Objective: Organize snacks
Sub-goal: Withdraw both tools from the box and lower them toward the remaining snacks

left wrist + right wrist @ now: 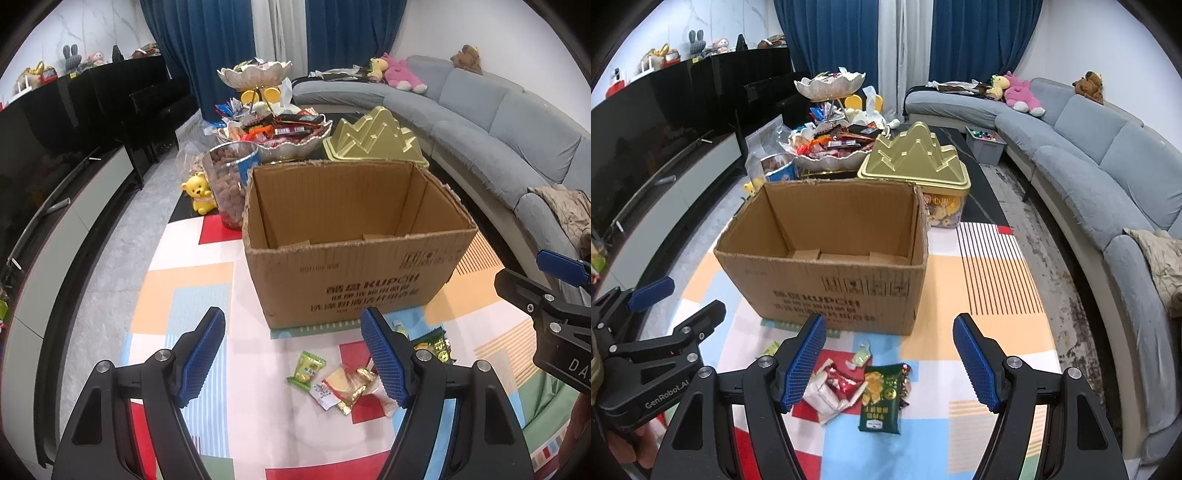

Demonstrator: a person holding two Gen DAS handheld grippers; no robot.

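Note:
An open, empty cardboard box (354, 273) stands on the colourful mat; it also shows in the right wrist view (827, 291). Loose snack packets lie in front of it: a light green packet (307, 370), a clear red-edged packet (338, 386), a dark green bag (881, 397) and a red-and-white packet (834, 391). My left gripper (293, 356) is open and empty, above the mat just left of the packets. My right gripper (890, 363) is open and empty, hovering over the dark green bag.
Behind the box stand a two-tier snack bowl (280, 138), a gold mountain-shaped tin (916, 162), a clear jar of brown snacks (229, 181) and a yellow bear toy (199, 194). A grey sofa (1108, 177) curves along the right; a TV cabinet (55, 229) runs on the left.

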